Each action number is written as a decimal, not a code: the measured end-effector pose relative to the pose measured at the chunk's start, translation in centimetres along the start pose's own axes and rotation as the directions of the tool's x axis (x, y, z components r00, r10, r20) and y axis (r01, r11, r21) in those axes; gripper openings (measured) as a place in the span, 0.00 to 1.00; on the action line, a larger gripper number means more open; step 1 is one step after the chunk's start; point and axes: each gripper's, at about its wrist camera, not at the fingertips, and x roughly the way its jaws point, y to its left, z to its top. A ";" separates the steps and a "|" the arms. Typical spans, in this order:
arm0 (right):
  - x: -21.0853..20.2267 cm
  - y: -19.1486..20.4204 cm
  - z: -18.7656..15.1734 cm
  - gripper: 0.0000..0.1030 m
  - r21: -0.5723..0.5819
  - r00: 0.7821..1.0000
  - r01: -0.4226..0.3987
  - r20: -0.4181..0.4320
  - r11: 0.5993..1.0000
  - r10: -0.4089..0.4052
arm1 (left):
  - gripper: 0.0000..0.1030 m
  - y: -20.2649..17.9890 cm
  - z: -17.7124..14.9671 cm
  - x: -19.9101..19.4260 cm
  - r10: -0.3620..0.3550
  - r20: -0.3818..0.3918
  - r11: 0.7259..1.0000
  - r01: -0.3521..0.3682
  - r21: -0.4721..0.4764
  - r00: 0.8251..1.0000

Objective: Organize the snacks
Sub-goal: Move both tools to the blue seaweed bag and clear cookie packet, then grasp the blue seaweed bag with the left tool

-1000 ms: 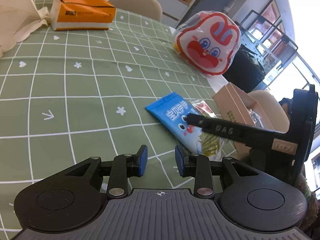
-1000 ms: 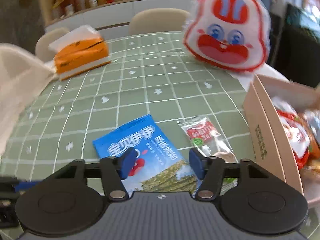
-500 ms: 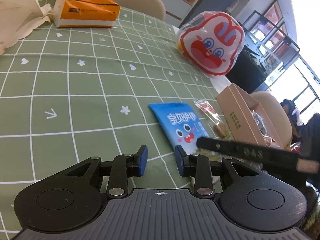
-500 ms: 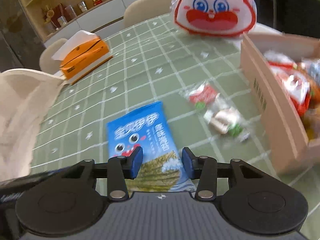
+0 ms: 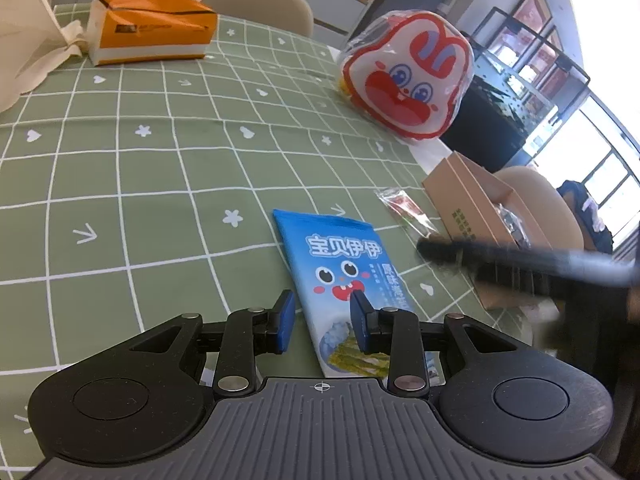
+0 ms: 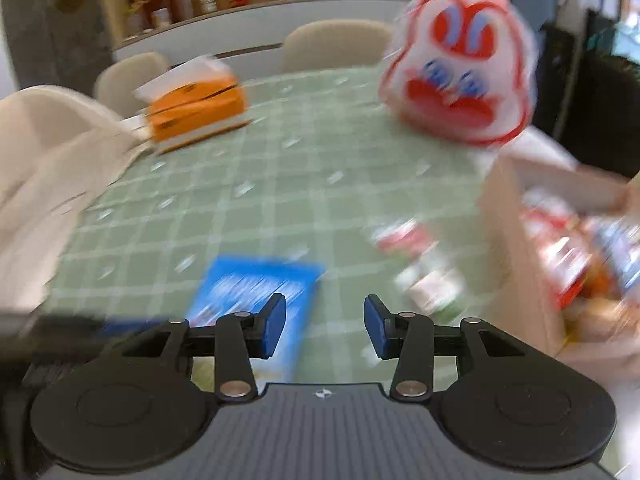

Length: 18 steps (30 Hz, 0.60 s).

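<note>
A blue seaweed snack packet (image 5: pixel 344 272) lies flat on the green checked tablecloth, right in front of my left gripper (image 5: pixel 322 322), which is open and empty with its right finger over the packet's lower part. In the blurred right wrist view the packet (image 6: pixel 256 292) lies at lower left. My right gripper (image 6: pixel 325 328) is open and empty above the cloth, between the packet and a small clear snack packet (image 6: pixel 420 264). That small packet (image 5: pixel 404 208) lies beside a cardboard box (image 5: pixel 468 204) holding several snacks (image 6: pixel 576 252). The right gripper's black finger (image 5: pixel 500 256) shows blurred at the right.
A big rabbit-face snack bag (image 5: pixel 408 84) stands at the far right of the table. An orange tissue box (image 5: pixel 152 28) and a white cloth bag (image 5: pixel 28 40) sit at the far left. Beige chairs (image 6: pixel 336 44) stand behind the table.
My left gripper moved right and forward over the blue packet's lower end and opened a little wider. My right gripper swung right off the packet, toward the box, and opened wider.
</note>
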 end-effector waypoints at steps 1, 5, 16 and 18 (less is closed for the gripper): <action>0.3 -0.6 0.9 0.42 0.002 1.000 0.017 -0.004 1.000 -0.017 | 0.33 -0.1 0.0 0.0 0.001 0.000 1.000 -0.001 0.002 1.000; 2.9 -2.1 3.2 0.42 -0.002 0.994 0.095 -0.059 0.995 -0.095 | 0.33 -0.2 -0.1 -0.2 0.000 0.005 1.000 0.000 0.009 1.000; 7.4 -3.7 3.2 0.49 0.012 0.976 0.162 -0.149 0.987 -0.159 | 0.33 -0.6 -0.2 -0.3 0.003 0.004 0.999 -0.003 0.038 1.000; 6.8 -3.2 2.7 0.45 -0.013 0.976 0.159 -0.146 0.987 -0.159 | 0.33 -0.5 -0.2 -0.2 0.004 0.000 0.999 -0.004 0.039 1.000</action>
